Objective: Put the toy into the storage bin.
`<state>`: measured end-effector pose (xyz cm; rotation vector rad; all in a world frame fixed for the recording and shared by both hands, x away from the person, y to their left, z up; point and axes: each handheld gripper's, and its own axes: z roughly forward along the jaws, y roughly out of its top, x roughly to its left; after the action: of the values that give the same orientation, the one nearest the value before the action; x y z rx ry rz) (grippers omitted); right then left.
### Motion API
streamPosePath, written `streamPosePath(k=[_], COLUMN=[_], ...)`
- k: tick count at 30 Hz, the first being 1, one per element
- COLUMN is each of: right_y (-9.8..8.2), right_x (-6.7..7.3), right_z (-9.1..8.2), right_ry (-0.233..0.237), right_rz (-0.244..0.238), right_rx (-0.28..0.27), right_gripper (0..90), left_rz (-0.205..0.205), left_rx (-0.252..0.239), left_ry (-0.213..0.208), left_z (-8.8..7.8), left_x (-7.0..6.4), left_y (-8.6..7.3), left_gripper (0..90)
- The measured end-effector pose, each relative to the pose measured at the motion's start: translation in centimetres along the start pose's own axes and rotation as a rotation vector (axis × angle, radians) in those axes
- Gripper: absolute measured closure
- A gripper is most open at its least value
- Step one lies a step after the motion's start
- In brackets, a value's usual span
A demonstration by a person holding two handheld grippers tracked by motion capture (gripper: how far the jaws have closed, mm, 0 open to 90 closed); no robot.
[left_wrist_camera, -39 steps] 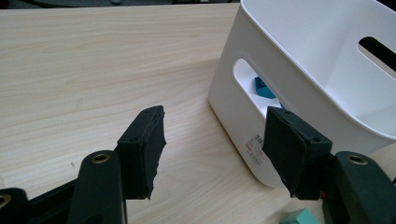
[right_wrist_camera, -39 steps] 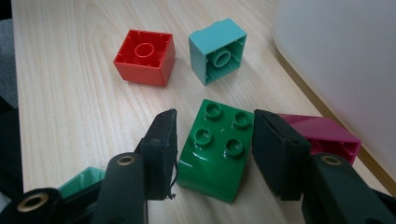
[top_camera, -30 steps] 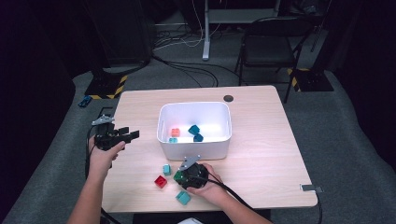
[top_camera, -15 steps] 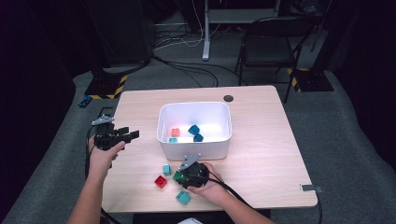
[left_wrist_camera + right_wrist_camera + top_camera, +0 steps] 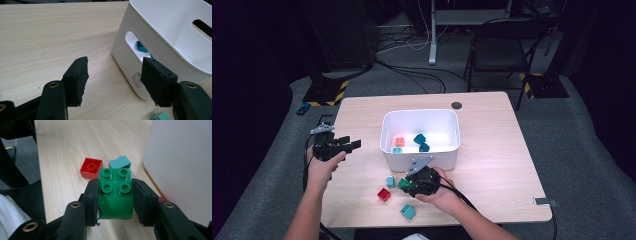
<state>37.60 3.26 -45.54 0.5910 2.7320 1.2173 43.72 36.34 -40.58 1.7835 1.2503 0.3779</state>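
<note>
On the surface a tub stood near the middle, with four blocks lying inside it on its floor. Just in front of the tub the right tongs held a studded block above the surface. Left of that block lay a small block, before it an upturned block, and nearest the person another block. The left tongs hung over the surface's left edge, well left of the tub.
</note>
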Motion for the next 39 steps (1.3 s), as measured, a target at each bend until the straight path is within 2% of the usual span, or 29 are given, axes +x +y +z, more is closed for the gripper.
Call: streamPosePath(k=[11, 13, 18, 28, 35, 39], right_y=[2.3, 2.8, 4.2, 6.6, 7.6, 8.3], right_x=[-0.4, -0.6, -0.6, -2.3, -3.5, -4.5], right_z=[-3.3, -3.9, -5.6, -8.6, -9.4, -9.9], right_ry=[0.056, 0.063, 0.067, 0.032, 0.006, -0.015], right_rz=[0.004, -0.020, -0.009, -0.008, -0.003, 0.016], right_rx=[0.000, 0.003, 0.012, -0.014, -0.017, -0.020], right_gripper=[58.6, 58.6, 58.6, 58.6, 58.6, 58.6], left_rz=[-0.001, -0.001, -0.002, -0.002, -0.005, -0.005], left_rx=[-0.003, -0.003, -0.004, -0.008, -0.007, -0.006], left_ry=[0.000, 0.001, 0.000, 0.002, 0.002, 0.001], left_z=[0.0, 0.0, 0.0, -0.1, -0.1, -0.1], left_x=[0.1, 0.1, 0.0, 0.1, 0.1, 0.2], left_y=[0.0, 0.0, 0.0, 0.0, 0.0, 0.0], left_gripper=[38.4, 38.5, 38.5, 38.4, 38.5, 38.5])
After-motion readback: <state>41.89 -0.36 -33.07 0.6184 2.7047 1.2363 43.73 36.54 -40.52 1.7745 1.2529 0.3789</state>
